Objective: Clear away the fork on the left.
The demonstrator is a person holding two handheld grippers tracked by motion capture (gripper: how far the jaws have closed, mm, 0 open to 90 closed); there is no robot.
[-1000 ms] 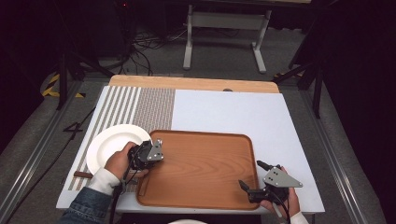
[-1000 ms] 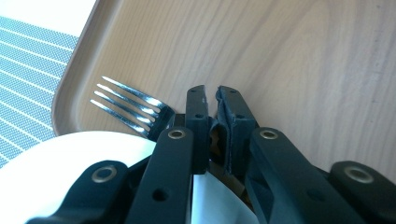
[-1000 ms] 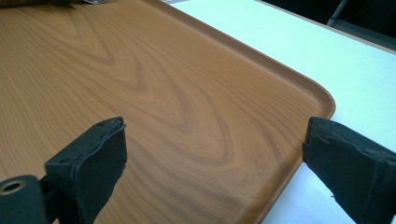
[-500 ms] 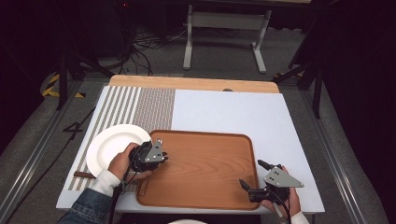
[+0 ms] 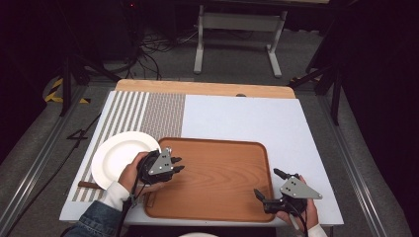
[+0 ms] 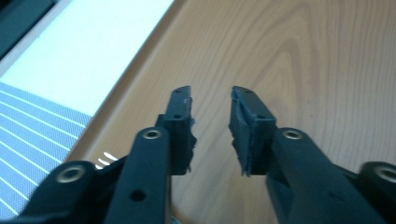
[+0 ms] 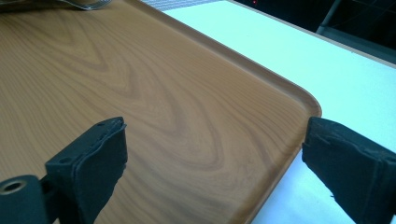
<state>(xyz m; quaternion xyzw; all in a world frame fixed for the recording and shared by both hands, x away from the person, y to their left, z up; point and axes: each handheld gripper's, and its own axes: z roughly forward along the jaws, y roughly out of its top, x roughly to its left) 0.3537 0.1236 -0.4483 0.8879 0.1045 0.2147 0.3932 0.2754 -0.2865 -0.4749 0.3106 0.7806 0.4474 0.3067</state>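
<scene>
Wooden tray (image 5: pixel 217 182): rigid, flat, smooth, likely slippery; grip raised rim. Left gripper (image 5: pixel 175 164) jaws narrow, just been opening, empty. Right gripper (image 5: pixel 267 186) jaws wide, straddling near-right rim.

Table (image 5: pixel 316 128) carries tray (image 5: pixel 222 173) at middle of near edge. Plate (image 5: pixel 118 158) sits just left of tray, on placemat (image 5: pixel 148 111) running along table's left edge. Utensil handle (image 5: pixel 88 185) lies at plate's near side. Left gripper (image 5: pixel 177 164) hangs over tray's left rim, beside plate. Right gripper (image 5: pixel 267 183) straddles tray's near right corner.
</scene>
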